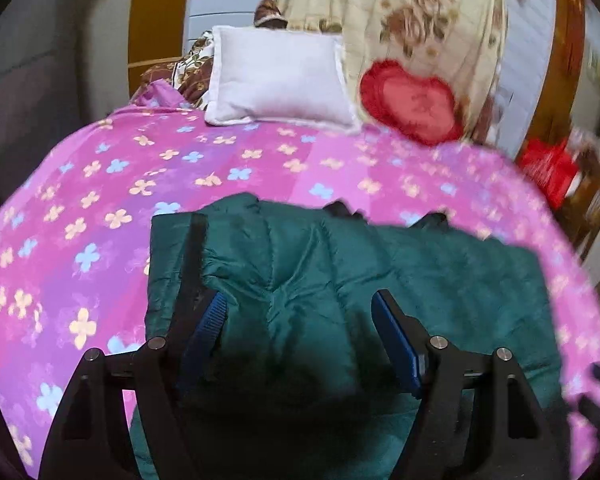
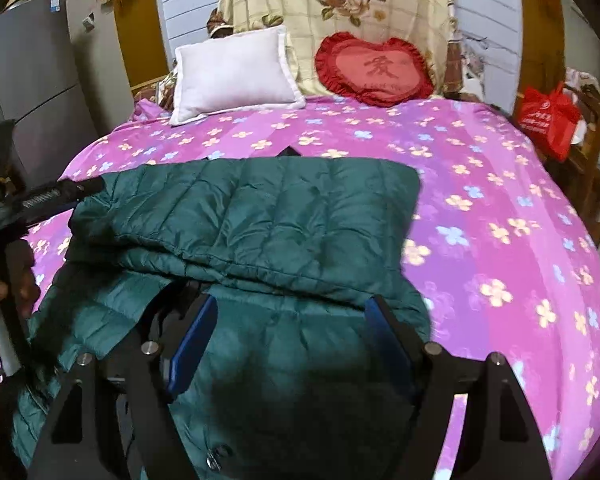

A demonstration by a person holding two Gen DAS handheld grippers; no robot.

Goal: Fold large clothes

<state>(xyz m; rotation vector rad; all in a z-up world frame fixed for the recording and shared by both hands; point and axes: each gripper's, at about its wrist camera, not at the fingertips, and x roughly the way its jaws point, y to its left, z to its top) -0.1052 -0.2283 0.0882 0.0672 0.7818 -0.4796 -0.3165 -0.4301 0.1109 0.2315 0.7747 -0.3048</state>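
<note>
The dark green quilted jacket (image 2: pixel 260 216) lies partly folded on the floral pink bedspread (image 2: pixel 500 200). Left gripper (image 1: pixel 300 320) and right gripper (image 2: pixel 288 328) hover wide, empty. Best to square the edges, then press flat.

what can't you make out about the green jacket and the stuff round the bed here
- Green jacket, near end: hidden by the open right gripper and its shadow, right wrist view.
- Jacket's right edge: motion-blurred, left wrist view.
- Red bag: print blurred, left wrist view.
- Person's hand: cut by the left edge, right wrist view.
</note>
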